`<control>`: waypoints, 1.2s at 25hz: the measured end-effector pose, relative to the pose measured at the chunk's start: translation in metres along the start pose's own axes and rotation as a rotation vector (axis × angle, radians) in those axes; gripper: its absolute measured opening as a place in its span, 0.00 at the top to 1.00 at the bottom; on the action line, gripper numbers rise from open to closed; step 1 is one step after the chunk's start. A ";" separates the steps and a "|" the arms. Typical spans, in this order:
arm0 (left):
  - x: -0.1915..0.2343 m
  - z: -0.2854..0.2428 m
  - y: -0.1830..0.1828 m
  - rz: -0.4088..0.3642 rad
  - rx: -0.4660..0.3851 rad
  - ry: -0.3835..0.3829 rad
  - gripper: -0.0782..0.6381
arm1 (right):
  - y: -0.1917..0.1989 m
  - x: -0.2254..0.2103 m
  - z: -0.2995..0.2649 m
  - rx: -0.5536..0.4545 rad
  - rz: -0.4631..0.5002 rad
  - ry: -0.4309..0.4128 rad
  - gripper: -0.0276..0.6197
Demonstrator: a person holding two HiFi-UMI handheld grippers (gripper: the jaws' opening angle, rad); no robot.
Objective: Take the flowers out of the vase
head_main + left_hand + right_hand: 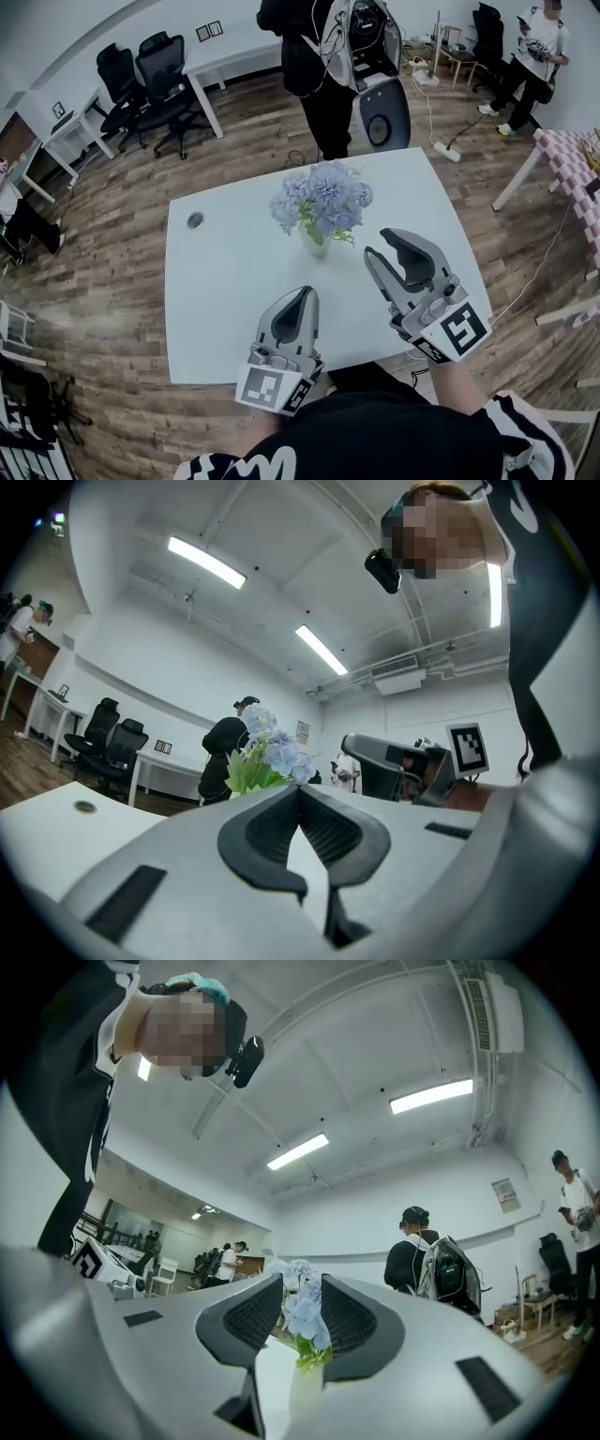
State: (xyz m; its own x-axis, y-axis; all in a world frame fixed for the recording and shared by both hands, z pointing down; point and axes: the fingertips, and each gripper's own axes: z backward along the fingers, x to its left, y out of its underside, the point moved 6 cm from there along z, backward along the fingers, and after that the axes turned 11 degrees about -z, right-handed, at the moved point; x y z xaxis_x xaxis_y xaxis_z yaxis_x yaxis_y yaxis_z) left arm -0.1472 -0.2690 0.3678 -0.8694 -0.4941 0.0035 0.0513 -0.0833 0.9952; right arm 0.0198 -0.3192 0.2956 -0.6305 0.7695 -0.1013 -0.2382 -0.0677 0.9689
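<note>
A bunch of pale blue and lavender flowers [322,199] stands upright in a small white vase [315,243] near the middle of the white table [225,300]. My right gripper [382,246] hovers just right of the vase, apart from it, jaws open and empty. In the right gripper view the flowers [302,1312] and the vase [306,1393] show through the gap of that gripper [302,1283], still ahead of the pads. My left gripper [305,292] is nearer the table's front edge, shut and empty. From the left gripper [300,789] the flowers [272,752] stand ahead, slightly left.
A person in black [328,66] stands at the table's far side. A round cable hole [195,220] sits at the table's left. Office chairs [155,70] and desks stand at the back left, a checkered table [572,159] at right, a power strip [446,151] on the floor.
</note>
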 end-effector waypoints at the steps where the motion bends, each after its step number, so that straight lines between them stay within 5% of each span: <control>1: 0.000 0.001 0.001 0.002 0.003 -0.001 0.88 | -0.006 -0.002 -0.003 -0.006 0.012 -0.003 0.77; 8: -0.002 -0.001 0.007 0.014 0.019 -0.001 0.88 | -0.022 -0.020 -0.033 0.034 0.012 -0.049 0.57; 20: -0.001 -0.003 0.017 0.025 0.030 -0.004 0.88 | -0.039 -0.039 -0.073 0.214 0.208 -0.178 0.55; 30: 0.003 -0.002 0.018 0.035 0.043 -0.023 0.88 | -0.011 -0.048 -0.106 0.407 0.190 -0.277 0.53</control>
State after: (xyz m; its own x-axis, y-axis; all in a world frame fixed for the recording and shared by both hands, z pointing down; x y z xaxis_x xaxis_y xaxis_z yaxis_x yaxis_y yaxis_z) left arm -0.1478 -0.2737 0.3852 -0.8787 -0.4757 0.0396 0.0610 -0.0295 0.9977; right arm -0.0260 -0.4224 0.2662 -0.4028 0.9103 0.0952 0.2024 -0.0129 0.9792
